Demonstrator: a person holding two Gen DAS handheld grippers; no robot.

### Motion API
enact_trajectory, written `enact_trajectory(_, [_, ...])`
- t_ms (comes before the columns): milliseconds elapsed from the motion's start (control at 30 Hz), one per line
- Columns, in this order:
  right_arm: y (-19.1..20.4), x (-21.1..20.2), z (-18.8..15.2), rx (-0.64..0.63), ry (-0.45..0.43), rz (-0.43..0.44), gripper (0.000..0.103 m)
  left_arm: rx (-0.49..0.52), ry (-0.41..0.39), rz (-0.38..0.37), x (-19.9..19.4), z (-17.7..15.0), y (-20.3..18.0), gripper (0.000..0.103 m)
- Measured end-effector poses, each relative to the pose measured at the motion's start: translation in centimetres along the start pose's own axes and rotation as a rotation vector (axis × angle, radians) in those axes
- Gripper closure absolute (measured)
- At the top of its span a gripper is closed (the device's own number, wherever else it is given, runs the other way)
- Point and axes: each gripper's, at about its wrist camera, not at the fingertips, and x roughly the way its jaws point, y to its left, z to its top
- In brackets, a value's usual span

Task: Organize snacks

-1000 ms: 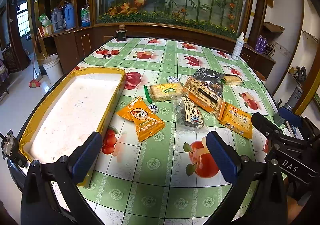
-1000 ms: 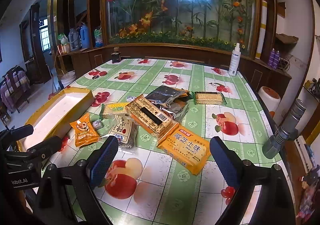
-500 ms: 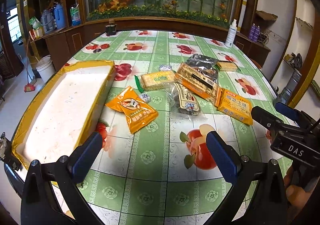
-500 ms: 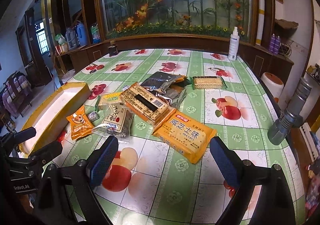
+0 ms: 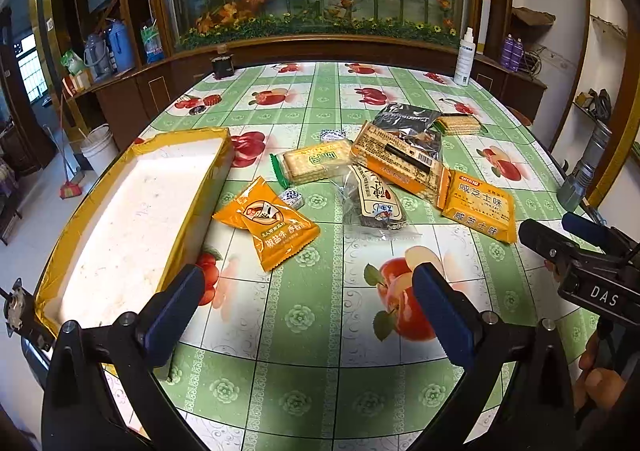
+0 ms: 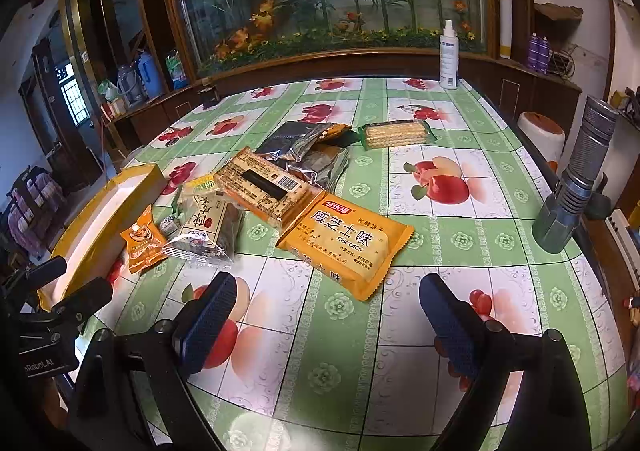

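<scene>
Several snack packs lie on the table: an orange pouch (image 5: 272,227), a clear-wrapped dark cake (image 5: 374,199), a green-edged cracker pack (image 5: 316,163), a long biscuit box (image 5: 400,161), an orange biscuit pack (image 5: 478,207) (image 6: 346,241), a silver bag (image 6: 304,141) and a cracker pack (image 6: 396,135). A white tray with a yellow rim (image 5: 132,207) lies at the left. My left gripper (image 5: 308,309) is open and empty, near the table's front edge. My right gripper (image 6: 324,315) is open and empty, just short of the orange biscuit pack.
The table has a green checked cloth with fruit prints (image 5: 304,315). A white spray bottle (image 6: 448,55) stands at the far edge. A grey metal flashlight (image 6: 576,175) stands at the right edge. A dark jar (image 5: 222,66) sits far left.
Both grippers have moved forward and lower toward the snacks, so the packs look closer. Both stay open and empty.
</scene>
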Motion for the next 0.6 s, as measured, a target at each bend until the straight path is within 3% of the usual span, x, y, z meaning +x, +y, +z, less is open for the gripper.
enact_trajectory(600, [0.28, 0.57, -0.22, -0.022, 0.009, 0.001, 0.009, -0.003, 0.004, 0.007, 0.45, 0.06, -0.03, 0.0])
